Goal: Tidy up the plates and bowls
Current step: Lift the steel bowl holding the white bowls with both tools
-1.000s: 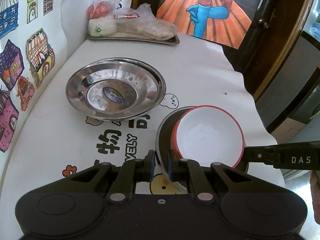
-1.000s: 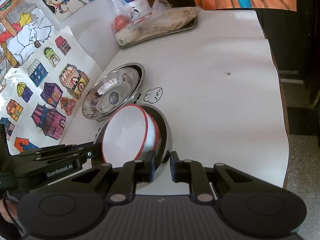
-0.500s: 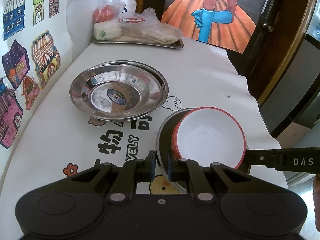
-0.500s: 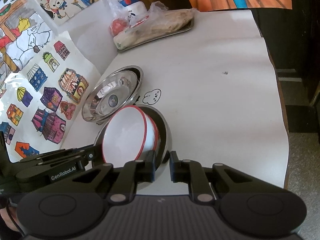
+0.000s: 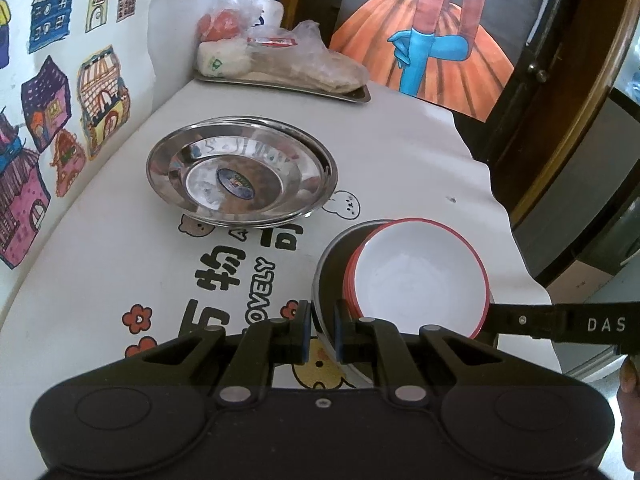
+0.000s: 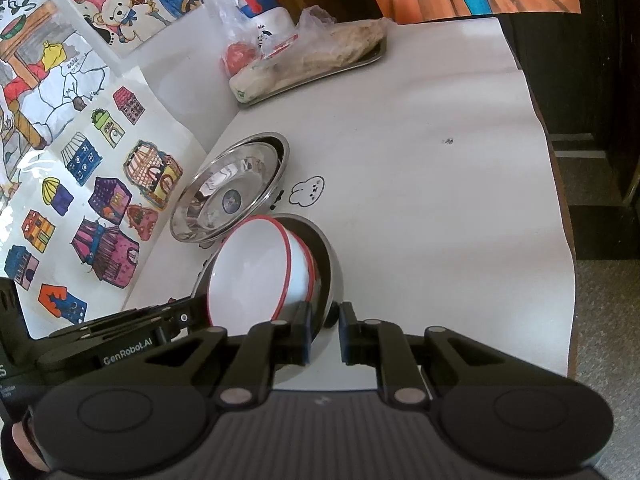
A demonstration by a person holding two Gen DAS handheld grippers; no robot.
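I have both grippers clamped on the rim of the dark steel bowl (image 5: 332, 280) at the near right of the white bench (image 5: 400, 152). The left gripper (image 5: 321, 330) pinches its near-left edge, fingers narrow; the right gripper (image 6: 324, 334) pinches the opposite edge likewise. Stacked red-rimmed white bowls (image 5: 420, 276) sit inside it. The shiny stainless steel plates (image 5: 240, 178) lie stacked just beyond, far left.
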